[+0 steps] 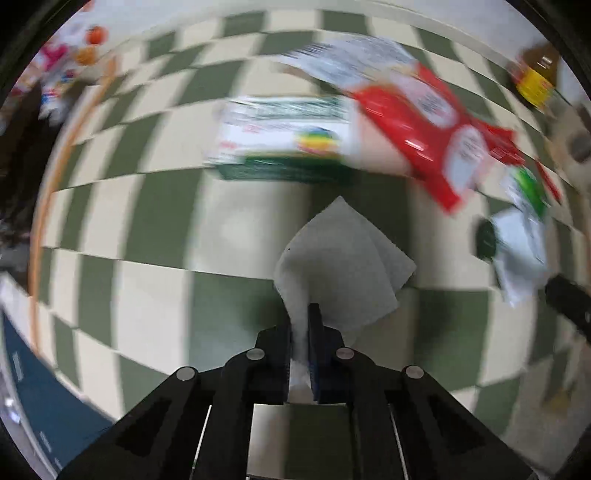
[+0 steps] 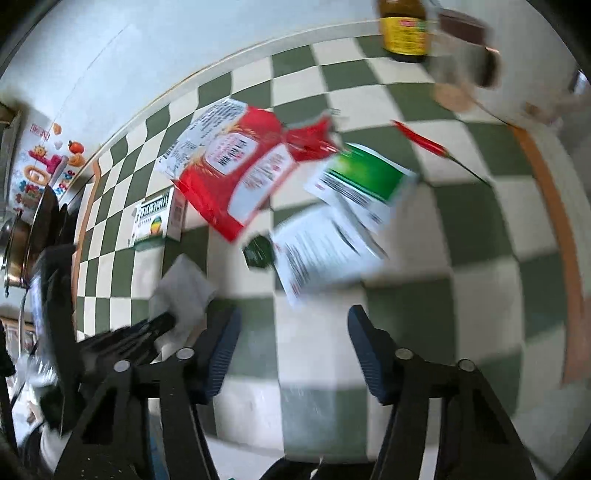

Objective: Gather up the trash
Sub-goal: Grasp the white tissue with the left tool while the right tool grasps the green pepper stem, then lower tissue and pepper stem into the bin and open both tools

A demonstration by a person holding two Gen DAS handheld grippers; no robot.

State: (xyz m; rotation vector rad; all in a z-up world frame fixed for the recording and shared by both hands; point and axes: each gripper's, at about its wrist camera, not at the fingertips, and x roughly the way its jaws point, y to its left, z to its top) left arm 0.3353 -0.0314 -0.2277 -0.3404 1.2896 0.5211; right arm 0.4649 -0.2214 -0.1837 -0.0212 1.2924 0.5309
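In the left wrist view my left gripper (image 1: pixel 300 321) is shut on a white paper napkin (image 1: pixel 343 258), which fans out beyond the fingertips above the green-and-cream checked tablecloth (image 1: pixel 155 221). The right wrist view shows that same left gripper (image 2: pixel 162 321) and napkin (image 2: pixel 184 288) at lower left. My right gripper (image 2: pixel 293 332) is open with nothing between its blue pads. Just beyond its fingertips lies a white printed leaflet (image 2: pixel 321 251). Further off are a green-and-white packet (image 2: pixel 365 181), a torn red wrapper (image 2: pixel 240 170) and a small dark green scrap (image 2: pixel 258 251).
A green-and-white carton (image 2: pixel 159 221) lies left of the wrapper. A red chili (image 2: pixel 424 142), a dark bottle with a yellow label (image 2: pixel 404 29) and a brown-lidded jar (image 2: pixel 465 44) stand at the back right. The orange-trimmed table edge (image 2: pixel 554 221) curves along the right.
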